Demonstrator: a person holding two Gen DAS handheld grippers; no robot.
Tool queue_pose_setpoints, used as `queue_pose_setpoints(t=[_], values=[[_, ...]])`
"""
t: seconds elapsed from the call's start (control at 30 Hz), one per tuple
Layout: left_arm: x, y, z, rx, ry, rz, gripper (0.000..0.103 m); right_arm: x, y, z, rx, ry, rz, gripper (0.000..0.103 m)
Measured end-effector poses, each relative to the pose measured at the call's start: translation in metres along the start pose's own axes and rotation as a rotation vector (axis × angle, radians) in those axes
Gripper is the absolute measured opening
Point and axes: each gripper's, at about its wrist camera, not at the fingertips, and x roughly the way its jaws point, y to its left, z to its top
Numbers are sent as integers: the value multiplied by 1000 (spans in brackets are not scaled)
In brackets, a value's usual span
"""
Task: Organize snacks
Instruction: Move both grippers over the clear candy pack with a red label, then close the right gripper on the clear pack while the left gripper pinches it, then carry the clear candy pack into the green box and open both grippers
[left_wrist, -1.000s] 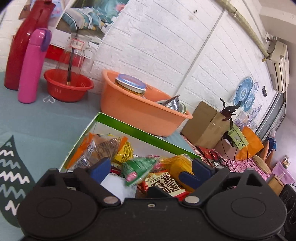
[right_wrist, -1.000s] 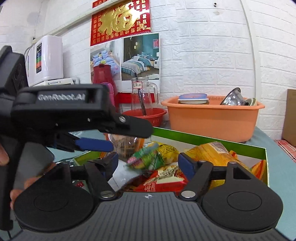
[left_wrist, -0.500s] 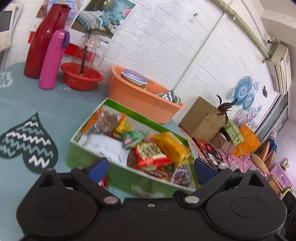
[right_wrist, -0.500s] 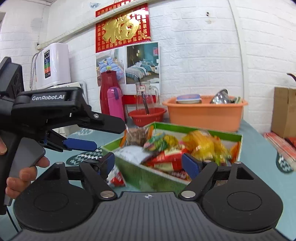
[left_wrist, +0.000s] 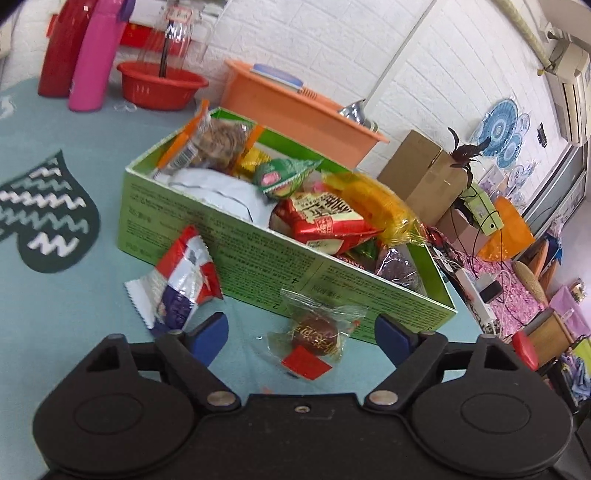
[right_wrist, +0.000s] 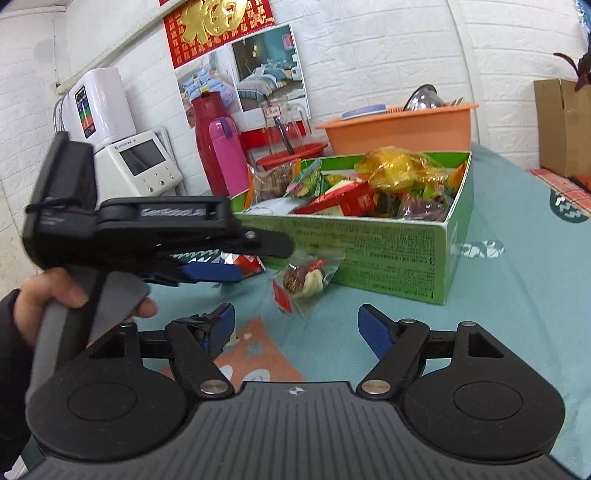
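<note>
A green cardboard box full of mixed snack packets stands on the teal tablecloth; it also shows in the right wrist view. Two snacks lie on the cloth in front of it: a clear packet with a brown sweet and a red, white and blue packet leaning against the box wall. My left gripper is open and empty, with the clear packet between its fingers. My right gripper is open and empty, just short of the same packet. The left gripper's body shows in the right wrist view.
Behind the box stand an orange basin with dishes, a red bowl, a pink flask and a red jug. A cardboard carton sits at the right. A white appliance stands at the back left.
Both grippers have pulled back from above the box and dropped toward the cloth in front of it. The two loose packets have come into view.
</note>
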Motion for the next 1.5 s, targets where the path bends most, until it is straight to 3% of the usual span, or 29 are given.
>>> queue_pose_setpoints(t=[0.1,0.13,0.27,0.57,0.63,0.67,0.77,0.97,1.17,1.5], values=[[11,4,1,-23,28,-25,103,5,-3,-3,-1,19,-1,103],[13,5,0,-23,41,-32,88,8,-4,-2,-6,27,1,103],[14,8,-1,-60,72,-73,79,26,-6,5,-24,69,15,103],[12,13,1,-97,66,-94,82,57,-8,17,-14,98,32,93],[15,13,-1,-102,65,-113,79,61,-8,17,-18,97,28,86],[15,13,-2,-108,62,-114,75,62,-9,15,-18,100,17,71],[9,7,-4,-90,48,-102,70,58,-11,14,5,108,32,57],[-6,-12,-11,-48,31,-122,63,32,-6,11,0,62,29,53],[-23,-38,-8,14,-19,-145,63,4,-3,16,3,-28,18,53],[-37,-62,25,48,-118,-158,63,-3,-1,54,-51,-150,44,53]])
